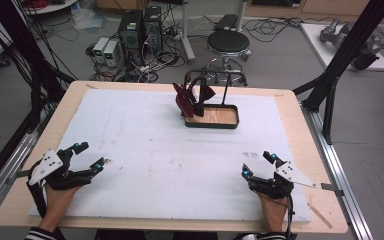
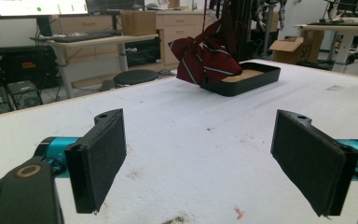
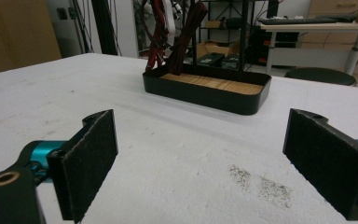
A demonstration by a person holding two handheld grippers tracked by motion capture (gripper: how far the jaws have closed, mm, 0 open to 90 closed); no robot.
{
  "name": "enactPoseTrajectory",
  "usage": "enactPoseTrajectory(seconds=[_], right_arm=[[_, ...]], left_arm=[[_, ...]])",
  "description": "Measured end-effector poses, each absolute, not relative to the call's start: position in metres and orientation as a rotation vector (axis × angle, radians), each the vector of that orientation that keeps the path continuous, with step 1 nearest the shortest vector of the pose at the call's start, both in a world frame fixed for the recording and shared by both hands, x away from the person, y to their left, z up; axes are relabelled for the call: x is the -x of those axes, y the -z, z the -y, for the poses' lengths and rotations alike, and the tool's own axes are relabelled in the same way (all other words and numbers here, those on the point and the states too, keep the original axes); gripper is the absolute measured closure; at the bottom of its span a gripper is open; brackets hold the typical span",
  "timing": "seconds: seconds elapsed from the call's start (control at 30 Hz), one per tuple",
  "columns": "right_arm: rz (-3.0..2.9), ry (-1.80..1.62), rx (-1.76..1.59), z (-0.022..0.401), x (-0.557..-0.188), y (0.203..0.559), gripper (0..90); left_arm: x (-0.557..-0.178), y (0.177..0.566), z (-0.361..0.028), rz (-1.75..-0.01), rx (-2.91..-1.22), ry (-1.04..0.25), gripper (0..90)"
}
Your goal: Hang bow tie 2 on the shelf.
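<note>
A dark red striped necktie hangs over the left end of a black tray at the table's far middle, at one o'clock from the wide-open, empty left gripper and eleven o'clock from the equally open, empty right gripper, both roughly equidistant.

In the high view the person's forearms are cut off by the bottom edge at 6 o'clock, and each hand sits partly hidden beneath its gripper. In the left gripper view the striped tie runs out past the top edge at 12 o'clock, so what it hangs from cannot be told, and it covers the near corner of the black tray. In the right gripper view the dark red strips over the tray are likewise cut off at 12 o'clock.
</note>
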State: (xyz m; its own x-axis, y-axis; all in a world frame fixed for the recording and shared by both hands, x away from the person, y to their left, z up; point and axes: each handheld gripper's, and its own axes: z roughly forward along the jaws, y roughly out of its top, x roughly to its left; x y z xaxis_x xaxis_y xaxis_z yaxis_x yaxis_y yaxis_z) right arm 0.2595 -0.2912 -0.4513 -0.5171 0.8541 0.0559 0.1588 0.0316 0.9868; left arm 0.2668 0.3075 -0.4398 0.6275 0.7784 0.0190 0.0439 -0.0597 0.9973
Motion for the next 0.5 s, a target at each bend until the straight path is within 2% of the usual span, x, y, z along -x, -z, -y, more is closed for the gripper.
enactPoseTrajectory(seconds=[0.5], right_arm=[[-1.721, -1.535, -1.017, 0.292, -0.258, 0.452, 9.0]], left_arm=[[-0.263, 0.453, -0.306, -0.717, -1.518, -0.759, 18.2]])
